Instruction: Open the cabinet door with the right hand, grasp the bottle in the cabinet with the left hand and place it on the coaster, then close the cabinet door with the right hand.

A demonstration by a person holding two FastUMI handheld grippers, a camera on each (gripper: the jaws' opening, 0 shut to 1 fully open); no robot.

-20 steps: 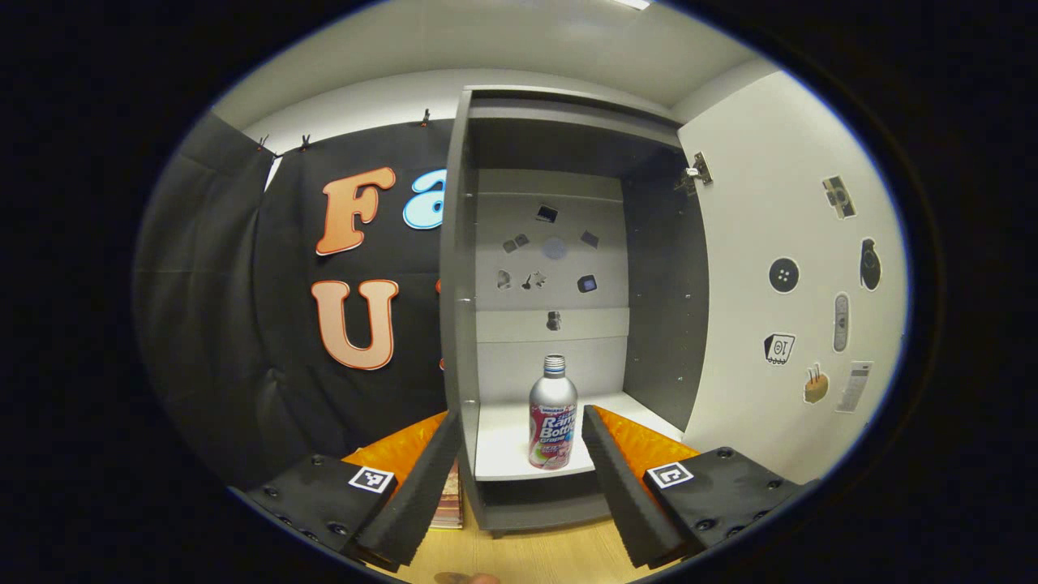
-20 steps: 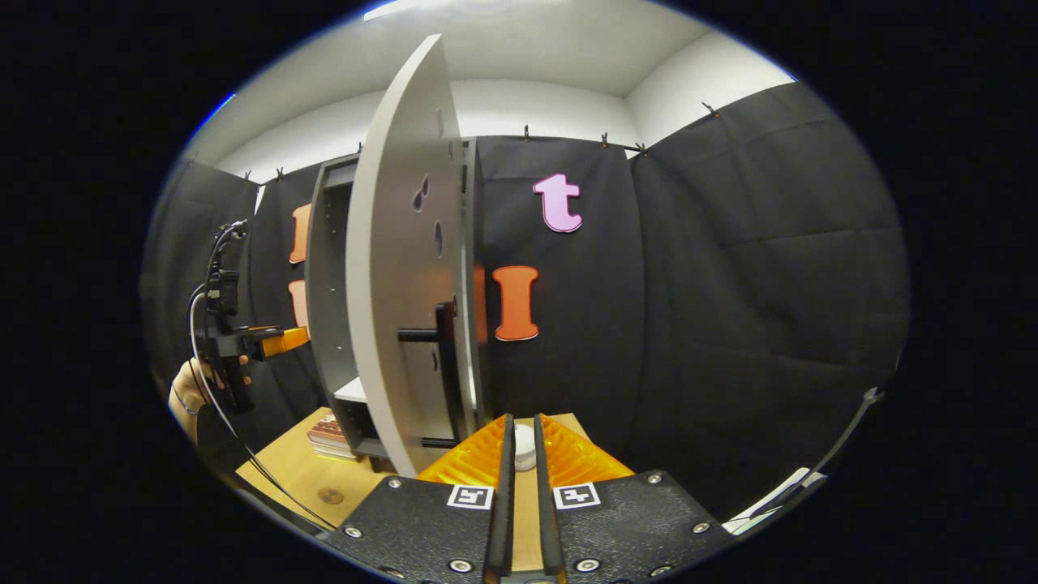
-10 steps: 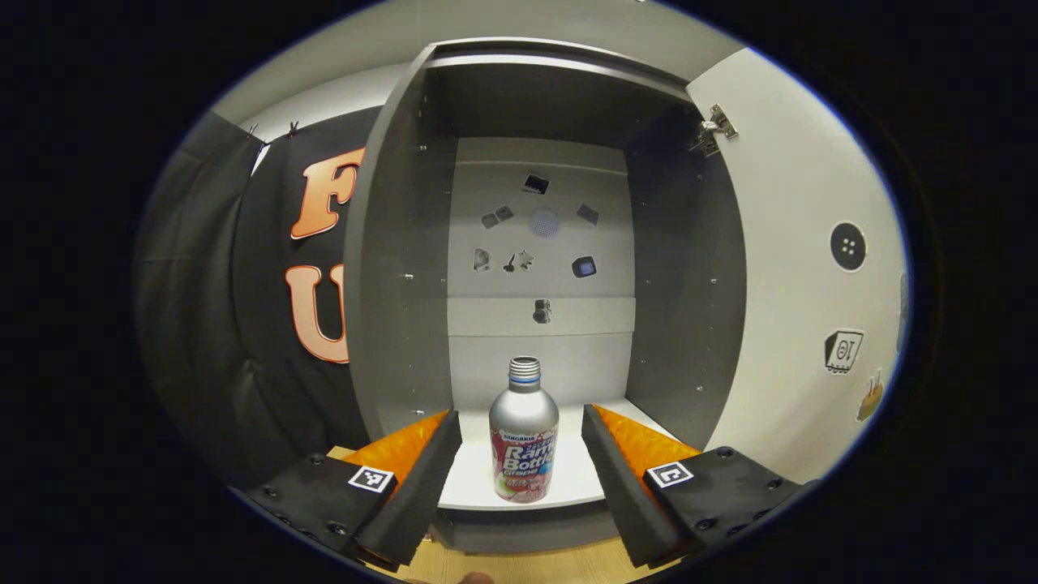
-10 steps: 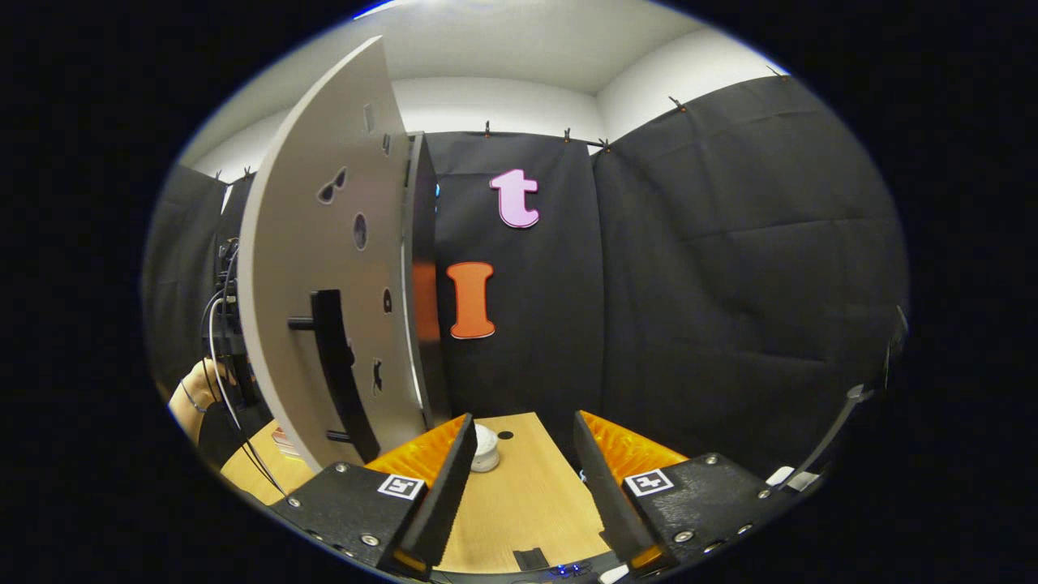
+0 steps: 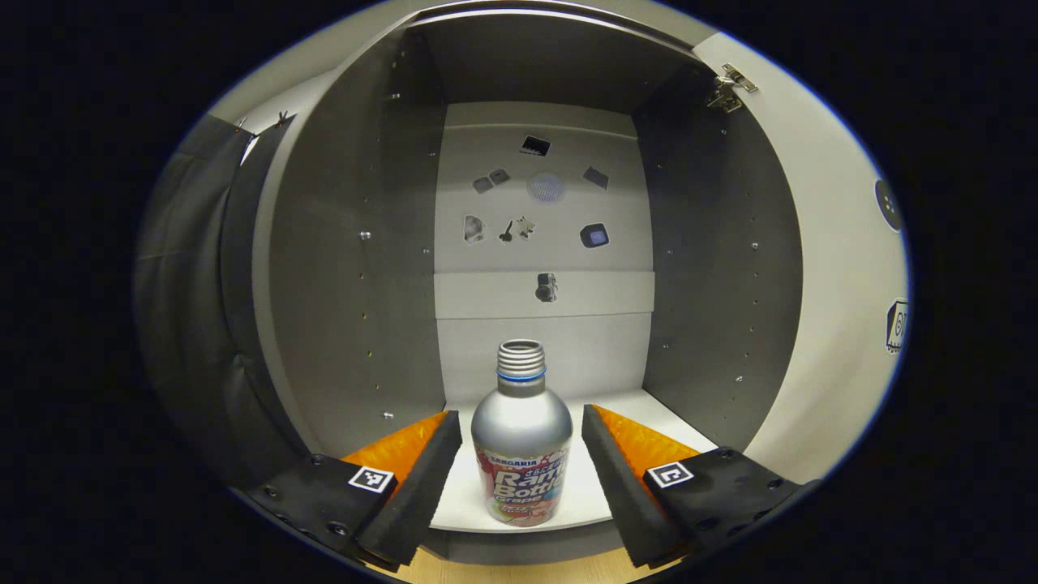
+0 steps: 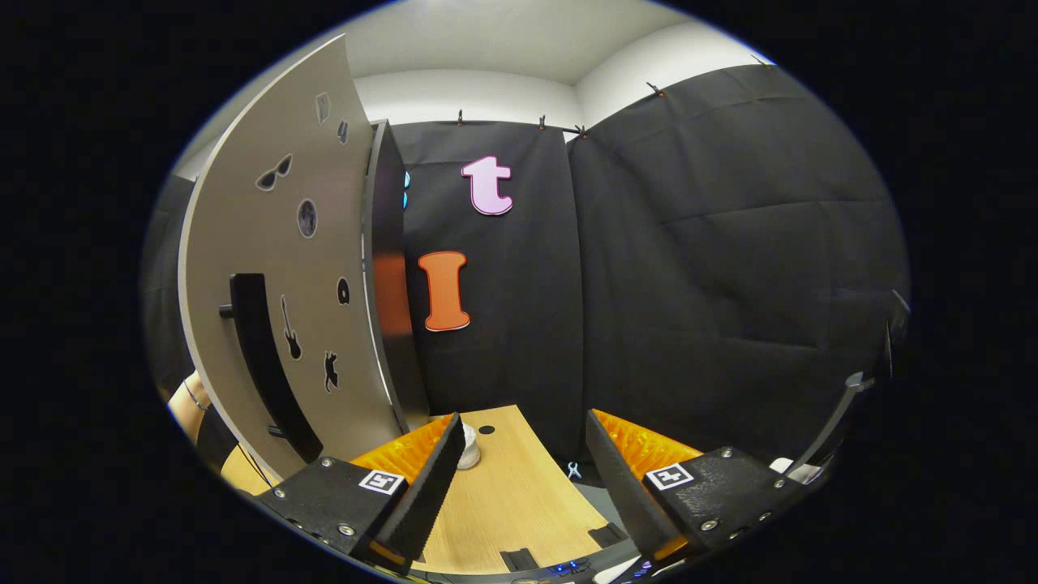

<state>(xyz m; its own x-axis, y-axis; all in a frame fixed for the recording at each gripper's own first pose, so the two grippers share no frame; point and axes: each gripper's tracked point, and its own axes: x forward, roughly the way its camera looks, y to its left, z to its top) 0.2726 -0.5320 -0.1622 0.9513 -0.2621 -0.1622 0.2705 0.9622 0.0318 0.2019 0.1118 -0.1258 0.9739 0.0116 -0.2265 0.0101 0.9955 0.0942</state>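
Straight ahead of the left claw (image 5: 521, 454) we see the cabinet (image 5: 357, 243) standing open, its grey side walls framing a pale back panel that carries several small dark stickers. Inside, on the white shelf (image 5: 641, 410), one bottle (image 5: 521, 442) stands upright: silver body, threaded neck with no cap, printed label low on the body. We note no other item on that shelf. Left claw is spread wide, one finger to each side of the bottle with a gap on both sides; neither finger touches it. To the right of this claw, the cabinet door (image 5: 827, 268) is swung out, a hinge visible at its top corner.

Right claw (image 6: 519, 466) is also spread apart, gripping nothing, held above the wooden worktop (image 6: 519, 495). Left of it we see the door's outer face with a dark bar handle (image 6: 263, 365) and silhouette stickers. A small white round object (image 6: 469, 450) sits on the worktop just past the left finger; we cannot tell what it is.
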